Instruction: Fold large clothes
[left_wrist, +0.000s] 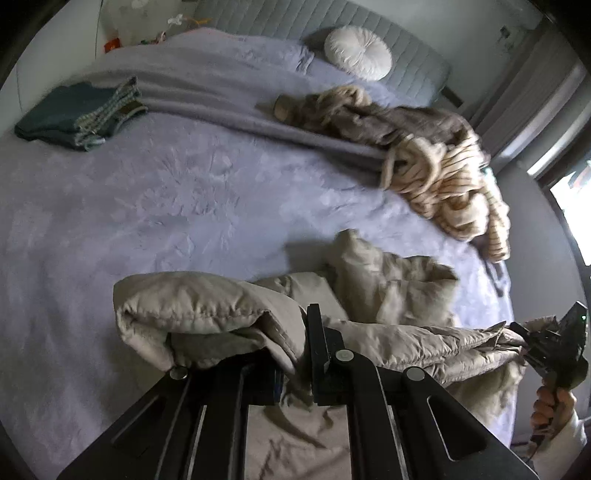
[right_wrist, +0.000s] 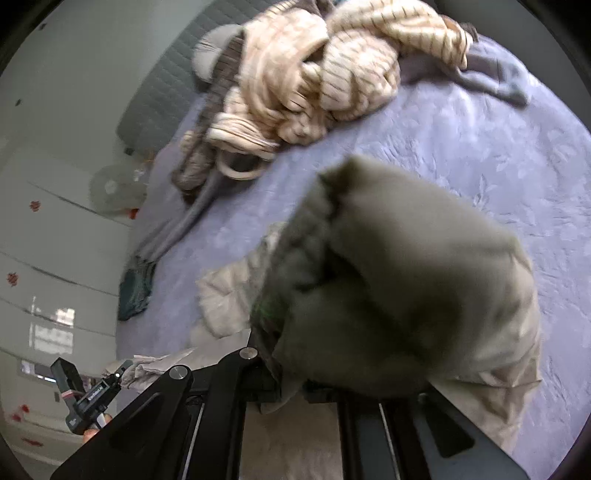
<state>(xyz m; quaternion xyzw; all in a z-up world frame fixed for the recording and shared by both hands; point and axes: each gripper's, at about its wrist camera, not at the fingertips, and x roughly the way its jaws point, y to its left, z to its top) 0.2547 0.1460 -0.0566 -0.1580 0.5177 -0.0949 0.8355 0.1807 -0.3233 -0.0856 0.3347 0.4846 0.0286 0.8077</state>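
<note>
Lying across the bottom of the frame on the lavender bed (left_wrist: 147, 192) is one beige jacket (left_wrist: 207, 306), pinched at both ends. The left gripper (left_wrist: 291, 354) has its jaws closed on one edge; the right gripper (left_wrist: 524, 338), lower right, clamps the other, tilted inward. One striped cream blanket (left_wrist: 443, 184) is heaped at the upper right, one folded dark green garment (left_wrist: 74, 114) at the upper left, one round white cushion (left_wrist: 358, 53) at the top.

- Your beige jacket (left_wrist: 207, 306) at six o'clock looks quilted, faintly shiny cloth.
- Your bedspread (left_wrist: 147, 206) looks embossed, matt lilac cloth.
- At two o'clock, the striped blanket (left_wrist: 443, 184) looks fluffy.
</note>
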